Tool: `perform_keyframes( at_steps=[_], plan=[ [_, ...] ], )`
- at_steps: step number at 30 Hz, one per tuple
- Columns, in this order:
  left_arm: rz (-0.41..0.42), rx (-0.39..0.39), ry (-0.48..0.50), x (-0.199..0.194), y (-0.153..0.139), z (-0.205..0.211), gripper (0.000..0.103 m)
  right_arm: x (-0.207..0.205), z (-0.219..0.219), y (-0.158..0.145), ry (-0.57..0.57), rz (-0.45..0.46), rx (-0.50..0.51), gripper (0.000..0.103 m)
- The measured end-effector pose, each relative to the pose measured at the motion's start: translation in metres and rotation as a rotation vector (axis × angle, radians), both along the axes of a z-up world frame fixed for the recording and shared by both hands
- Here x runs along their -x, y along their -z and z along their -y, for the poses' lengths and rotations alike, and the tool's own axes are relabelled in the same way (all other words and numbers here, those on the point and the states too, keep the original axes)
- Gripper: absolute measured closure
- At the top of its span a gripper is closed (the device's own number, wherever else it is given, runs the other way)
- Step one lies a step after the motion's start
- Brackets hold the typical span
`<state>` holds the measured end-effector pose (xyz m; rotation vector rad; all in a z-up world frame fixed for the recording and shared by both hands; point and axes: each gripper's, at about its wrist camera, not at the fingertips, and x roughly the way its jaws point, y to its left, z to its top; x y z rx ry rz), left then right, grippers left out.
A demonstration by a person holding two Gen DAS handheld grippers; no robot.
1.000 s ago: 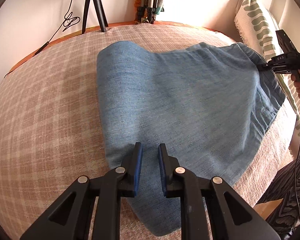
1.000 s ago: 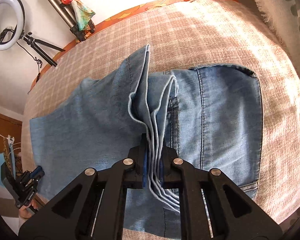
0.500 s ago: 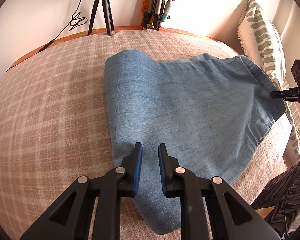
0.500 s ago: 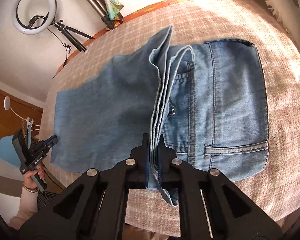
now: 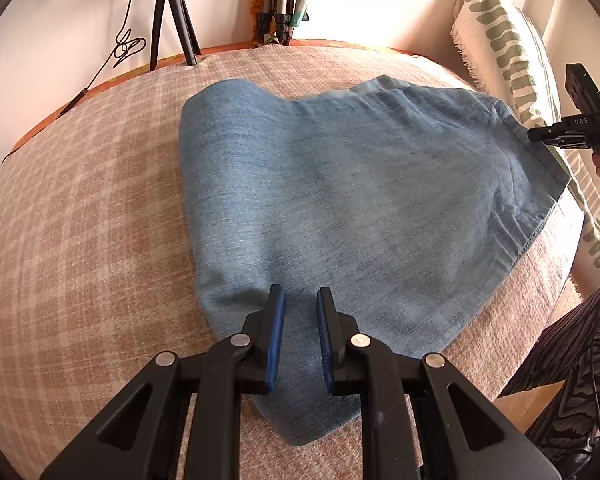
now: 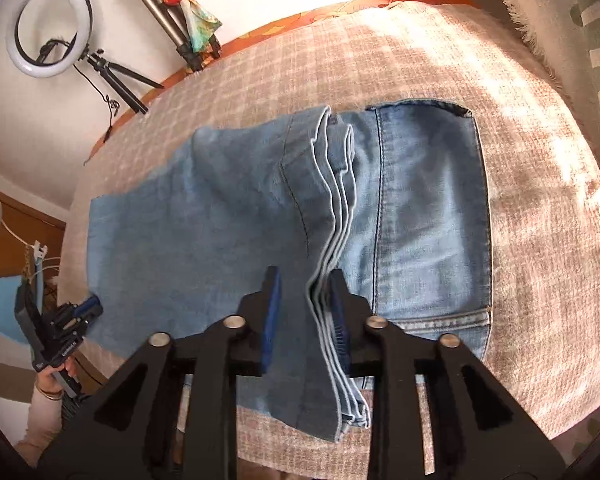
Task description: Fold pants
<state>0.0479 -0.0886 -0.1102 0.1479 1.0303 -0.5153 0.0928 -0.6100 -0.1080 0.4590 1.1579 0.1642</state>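
Note:
Blue denim pants (image 5: 360,200) lie folded across the plaid bed cover (image 5: 80,200). My left gripper (image 5: 300,292) hovers over the folded end, its jaws a narrow gap apart with nothing pinched between them. In the right wrist view, the stacked leg hems (image 6: 336,208) rest on the waist part with the back pocket (image 6: 432,220). My right gripper (image 6: 304,276) is opening. The hems run between its fingers and lean on the right pad (image 6: 338,312), while the left pad stands clear. Each gripper also shows in the other view: the right gripper (image 5: 568,136) and the left gripper (image 6: 72,316).
A green-patterned pillow (image 5: 500,40) leans at the bed's right end. A tripod (image 5: 172,12) and a ring light (image 6: 48,28) stand by the wall behind the bed. The person's striped trouser leg (image 5: 572,360) is at the near right edge.
The right gripper's jaws have parted and released the stacked hems, which now lie lower on the waist part. The left gripper stays over the folded end.

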Motion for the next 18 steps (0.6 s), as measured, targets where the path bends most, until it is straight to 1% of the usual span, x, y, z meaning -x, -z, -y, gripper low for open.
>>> perform_keyframes(
  at_steps=[1,7,8,10,12,13,15,17,18],
  plan=[
    [-0.001,0.002,0.000,-0.001,0.000,-0.001,0.090,-0.006,0.004,0.001,0.015,0.005,-0.006,0.049],
    [-0.003,0.015,-0.010,-0.002,0.001,-0.002,0.090,-0.047,0.019,0.016,0.104,0.034,-0.117,0.049],
    [-0.004,0.016,-0.011,-0.002,0.001,-0.002,0.090,-0.051,0.017,0.017,0.119,0.045,-0.111,0.052],
    [-0.004,0.018,-0.014,-0.004,0.002,-0.001,0.090,-0.054,0.007,0.010,0.104,0.078,-0.103,0.090],
    [-0.002,0.014,-0.011,-0.004,0.001,-0.001,0.090,-0.048,-0.010,-0.008,0.048,0.140,-0.032,0.093],
    [-0.001,0.013,-0.008,-0.004,0.001,-0.001,0.089,-0.043,-0.017,-0.019,0.017,0.173,0.018,0.095],
    [0.001,0.018,-0.012,-0.005,-0.001,-0.003,0.090,-0.035,-0.028,-0.038,-0.009,0.231,0.138,0.096],
    [0.011,0.025,-0.029,-0.005,-0.004,-0.005,0.090,-0.036,-0.030,-0.043,-0.006,0.241,0.281,0.096],
    [0.019,0.025,-0.042,-0.005,-0.006,-0.006,0.090,-0.040,-0.028,-0.038,0.001,0.223,0.325,0.096]
  ],
)
